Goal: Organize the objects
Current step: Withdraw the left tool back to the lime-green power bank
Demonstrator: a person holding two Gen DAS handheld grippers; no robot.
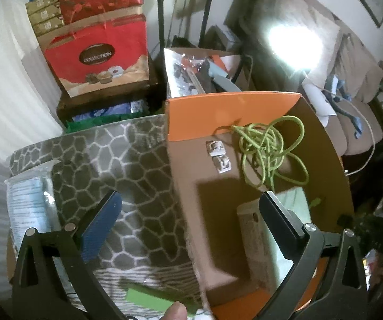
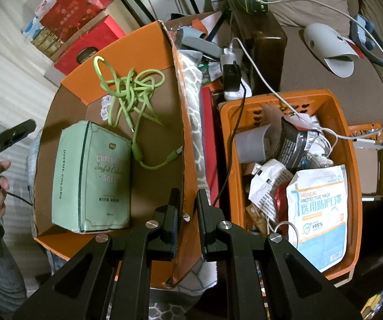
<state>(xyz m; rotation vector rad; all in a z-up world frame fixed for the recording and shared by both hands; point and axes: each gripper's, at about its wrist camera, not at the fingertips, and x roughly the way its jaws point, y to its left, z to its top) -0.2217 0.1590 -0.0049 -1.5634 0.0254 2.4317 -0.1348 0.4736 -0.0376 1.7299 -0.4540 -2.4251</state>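
An orange cardboard box (image 1: pixel 218 117) lies open on a patterned grey blanket (image 1: pixel 111 160). Inside it are a tangled green cable (image 1: pixel 268 146), two small white plugs (image 1: pixel 218 154) and a pale green tissue pack (image 1: pixel 252 240). My left gripper (image 1: pixel 190 194) is open wide with nothing in it, straddling the box's left wall, its right finger over the tissue pack. In the right wrist view the box (image 2: pixel 127 45) holds the cable (image 2: pixel 130 90) and tissue pack (image 2: pixel 90 176). My right gripper (image 2: pixel 188 192) is shut on the box's right wall.
An orange plastic basket (image 2: pixel 346 144) right of the box holds a mask pack (image 2: pixel 319 213), a grey cup and wrappers. A power strip (image 2: pixel 234 80) with cords lies behind it. Red gift bags (image 1: pixel 98 58) stack at the back left. A hand (image 2: pixel 2 184) shows at the left edge.
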